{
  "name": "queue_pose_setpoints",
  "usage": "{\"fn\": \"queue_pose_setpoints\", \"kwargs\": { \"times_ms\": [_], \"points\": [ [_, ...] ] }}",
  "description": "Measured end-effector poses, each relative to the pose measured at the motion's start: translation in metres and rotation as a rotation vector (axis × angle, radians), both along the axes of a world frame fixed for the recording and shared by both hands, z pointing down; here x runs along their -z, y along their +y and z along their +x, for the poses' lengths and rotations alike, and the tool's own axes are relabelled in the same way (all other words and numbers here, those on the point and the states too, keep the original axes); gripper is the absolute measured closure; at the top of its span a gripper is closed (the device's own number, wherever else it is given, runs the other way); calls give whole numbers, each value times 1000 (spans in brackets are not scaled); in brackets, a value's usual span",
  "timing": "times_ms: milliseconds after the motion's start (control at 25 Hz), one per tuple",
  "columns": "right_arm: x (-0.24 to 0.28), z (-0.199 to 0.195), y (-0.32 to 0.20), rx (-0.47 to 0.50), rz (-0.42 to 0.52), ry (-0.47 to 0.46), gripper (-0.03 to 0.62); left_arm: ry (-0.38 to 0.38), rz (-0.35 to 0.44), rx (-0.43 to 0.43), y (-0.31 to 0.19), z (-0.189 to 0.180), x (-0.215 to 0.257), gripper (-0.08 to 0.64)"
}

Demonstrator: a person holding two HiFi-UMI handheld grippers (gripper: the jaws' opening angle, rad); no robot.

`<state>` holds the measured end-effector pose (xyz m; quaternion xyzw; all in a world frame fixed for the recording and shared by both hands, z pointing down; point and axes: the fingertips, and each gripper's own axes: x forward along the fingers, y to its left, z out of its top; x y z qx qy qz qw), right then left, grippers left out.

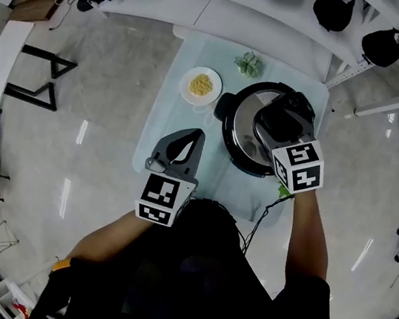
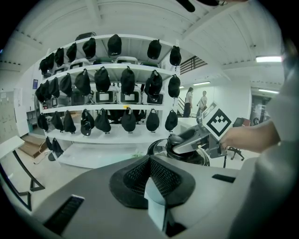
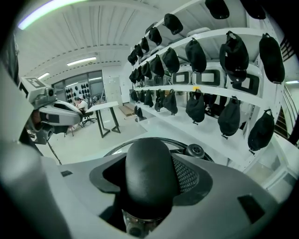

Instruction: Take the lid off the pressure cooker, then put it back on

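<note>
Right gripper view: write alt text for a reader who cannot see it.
The right tool is closed on the black handle of the pressure cooker lid, whose rim and small round valve show just beyond. Shelves with black hanging items fill the right side behind.

**Cooker right, plate to its left**

A round black pressure cooker (image 1: 225, 142) stands on the right half of a pale rectangular table (image 1: 156, 122), with its steel lid (image 1: 244, 121) on top. The right gripper (image 1: 286, 112) sits over the lid, closed on the lid's black knob handle (image 3: 148, 175). A small white plate (image 1: 201, 85) lies left of the cooker, and a green leafy ornament (image 1: 248, 64) lies behind both. The left gripper (image 1: 194, 135), jaws together, hovers over the table's near left.
</note>
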<state>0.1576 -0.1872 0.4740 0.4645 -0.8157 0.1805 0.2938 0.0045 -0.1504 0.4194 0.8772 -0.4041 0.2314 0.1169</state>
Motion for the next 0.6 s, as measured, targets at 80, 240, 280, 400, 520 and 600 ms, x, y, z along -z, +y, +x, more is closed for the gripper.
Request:
{"fn": "queue_pose_setpoints", "kwargs": {
  "times_ms": [80, 240, 280, 400, 520, 600],
  "points": [
    [0, 0, -1, -7, 3, 3, 302, 0, -1, 8, -1, -3, -1, 554],
    [0, 1, -1, -32, 9, 7, 301, 4, -5, 11, -2, -4, -2, 554],
    [0, 1, -1, -44, 11, 8, 301, 5, -9, 12, -2, -4, -3, 552],
    [0, 1, -2, -89, 13, 8, 295, 7, -19, 16, -2, -6, -5, 554],
    [-1, 2, -2, -121, 16, 5, 288, 15, -20, 9, -1, -4, -6, 554],
    [0, 2, -2, -127, 24, 4, 286, 18, -21, 5, -1, -4, -5, 552]
  ]
}}
